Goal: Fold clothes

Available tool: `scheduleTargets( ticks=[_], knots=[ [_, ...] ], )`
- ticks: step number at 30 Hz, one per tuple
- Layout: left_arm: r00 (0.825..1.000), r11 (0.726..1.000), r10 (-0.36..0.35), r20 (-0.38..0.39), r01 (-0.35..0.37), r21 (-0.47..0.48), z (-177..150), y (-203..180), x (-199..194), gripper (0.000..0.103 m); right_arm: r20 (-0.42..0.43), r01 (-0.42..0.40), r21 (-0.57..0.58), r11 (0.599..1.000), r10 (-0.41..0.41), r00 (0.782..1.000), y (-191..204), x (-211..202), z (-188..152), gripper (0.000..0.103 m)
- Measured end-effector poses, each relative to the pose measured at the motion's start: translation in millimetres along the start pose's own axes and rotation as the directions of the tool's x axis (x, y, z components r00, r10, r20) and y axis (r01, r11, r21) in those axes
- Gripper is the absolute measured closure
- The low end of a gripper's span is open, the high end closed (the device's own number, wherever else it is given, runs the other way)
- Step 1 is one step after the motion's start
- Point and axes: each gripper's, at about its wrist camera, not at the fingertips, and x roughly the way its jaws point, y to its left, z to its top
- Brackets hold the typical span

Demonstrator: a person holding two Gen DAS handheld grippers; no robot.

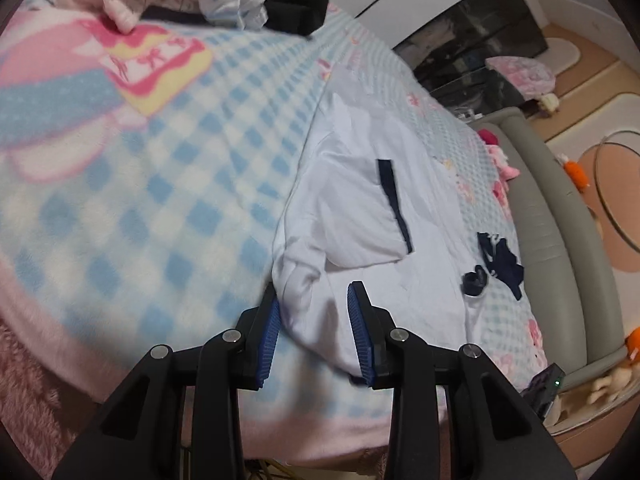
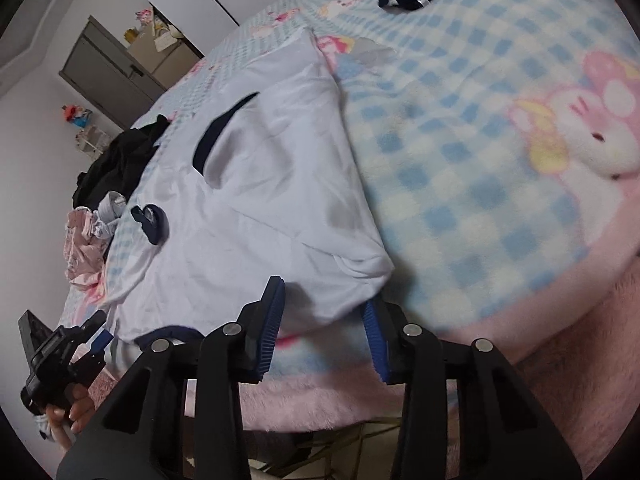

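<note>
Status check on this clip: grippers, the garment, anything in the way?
Left gripper and right gripper both astride the near edge of the white shirt; grip unconfirmed. Shirt partly folded, flat on checked blanket. Small navy item lying on the shirt.

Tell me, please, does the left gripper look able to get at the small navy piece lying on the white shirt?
Probably yes. The left gripper straddles the white shirt's near edge, and the small navy piece lies uncovered further across the shirt, with only flat cloth between them. Whether the shirt is pinched is unclear, so it may need releasing first.
</note>
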Motion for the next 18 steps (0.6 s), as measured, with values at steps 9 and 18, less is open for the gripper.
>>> scheduleTargets(
  ticks=[9, 18],
  knots=[
    [0.998, 0.998, -0.058, -0.015, 0.057, -0.009, -1.9, 4.4, 12.4, 0.083, 0.038, 0.033, 0.030, 0.999, -0.034, 0.999, -0.9, 1.9, 2.0, 0.073],
    [0.992, 0.993, -0.120, -0.038, 0.121, 0.013, -1.5, -2.6, 29.7, 0.081, 0.076, -0.020, 0.107, 0.994, 0.012, 0.997, -11.1, 6.1, 7.4, 0.066]
  ],
)
